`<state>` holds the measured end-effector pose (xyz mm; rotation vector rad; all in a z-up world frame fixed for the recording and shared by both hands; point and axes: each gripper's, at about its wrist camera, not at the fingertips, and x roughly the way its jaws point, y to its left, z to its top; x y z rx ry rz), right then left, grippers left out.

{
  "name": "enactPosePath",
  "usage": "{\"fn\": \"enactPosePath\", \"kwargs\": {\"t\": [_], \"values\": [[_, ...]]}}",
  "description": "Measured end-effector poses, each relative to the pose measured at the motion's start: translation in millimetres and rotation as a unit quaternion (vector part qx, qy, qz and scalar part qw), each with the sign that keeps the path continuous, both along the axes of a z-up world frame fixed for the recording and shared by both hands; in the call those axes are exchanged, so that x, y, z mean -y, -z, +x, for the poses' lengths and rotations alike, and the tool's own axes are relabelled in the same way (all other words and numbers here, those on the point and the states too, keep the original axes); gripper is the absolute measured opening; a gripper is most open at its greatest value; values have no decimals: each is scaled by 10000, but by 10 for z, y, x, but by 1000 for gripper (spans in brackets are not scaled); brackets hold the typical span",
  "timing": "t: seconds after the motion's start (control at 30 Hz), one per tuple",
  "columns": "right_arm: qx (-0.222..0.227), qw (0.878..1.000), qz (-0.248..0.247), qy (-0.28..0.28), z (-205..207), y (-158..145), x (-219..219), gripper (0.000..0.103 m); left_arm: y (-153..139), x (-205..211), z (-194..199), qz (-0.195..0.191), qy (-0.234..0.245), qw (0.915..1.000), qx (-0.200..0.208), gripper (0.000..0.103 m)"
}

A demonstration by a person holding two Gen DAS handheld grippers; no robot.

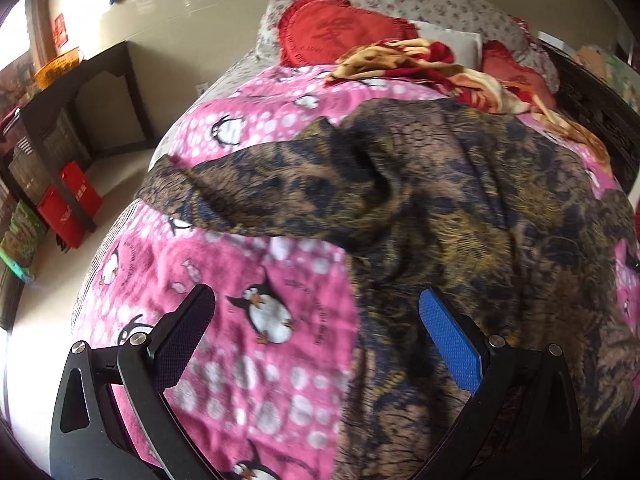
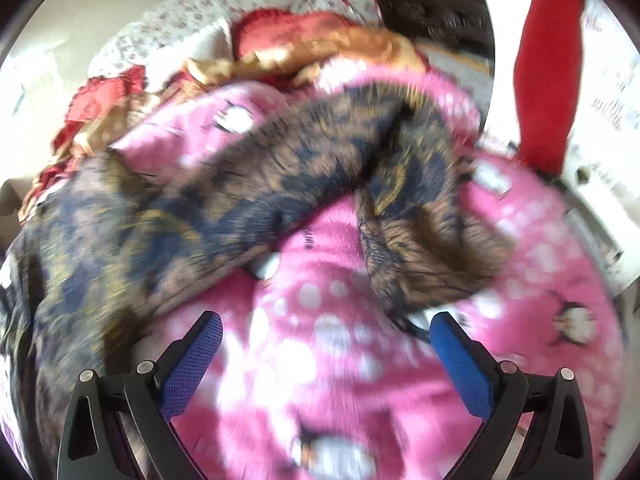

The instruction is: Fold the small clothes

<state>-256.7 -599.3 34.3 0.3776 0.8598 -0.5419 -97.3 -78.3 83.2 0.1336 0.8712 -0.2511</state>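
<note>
A brown, gold and navy patterned garment (image 1: 460, 208) lies spread on a pink penguin blanket (image 1: 256, 264) on the bed, one sleeve stretching left. My left gripper (image 1: 316, 312) is open and empty just above the garment's near left edge, one finger over the blanket, the other over the cloth. In the blurred right wrist view the same garment (image 2: 224, 192) lies rumpled, a sleeve (image 2: 420, 240) folded back toward me. My right gripper (image 2: 326, 332) is open and empty above the pink blanket (image 2: 328, 380), just short of that sleeve end.
Red cushions (image 1: 336, 28), a floral pillow (image 1: 440, 4) and a red-gold cloth (image 1: 432, 64) lie at the head of the bed. A dark shelf unit (image 1: 68, 120) and red boxes (image 1: 68, 204) stand on the floor at left. A dark headboard (image 2: 432, 16) is behind.
</note>
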Motion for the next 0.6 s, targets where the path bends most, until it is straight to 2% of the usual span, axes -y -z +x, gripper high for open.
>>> {"fn": "enactPosePath", "kwargs": {"t": [0.1,0.2,0.33,0.47,0.6], "values": [[105,9996,-223,-117,-262,-363,-203,103,-60,153,-123,-33,230,9997,61,103],[-28,9986,-364,-372,-486,-678,-402,103,-142,288,-219,-151,449,9989,64,103],[-158,9938,-847,-699,-702,-1186,-670,103,-253,415,-346,-191,668,9974,193,103],[-88,9934,-738,-877,-794,-1464,-843,103,-280,472,-392,-199,750,9968,209,103],[267,9908,-705,-1126,-737,-1623,-1201,103,-302,465,-407,-150,717,9971,219,103]]}}
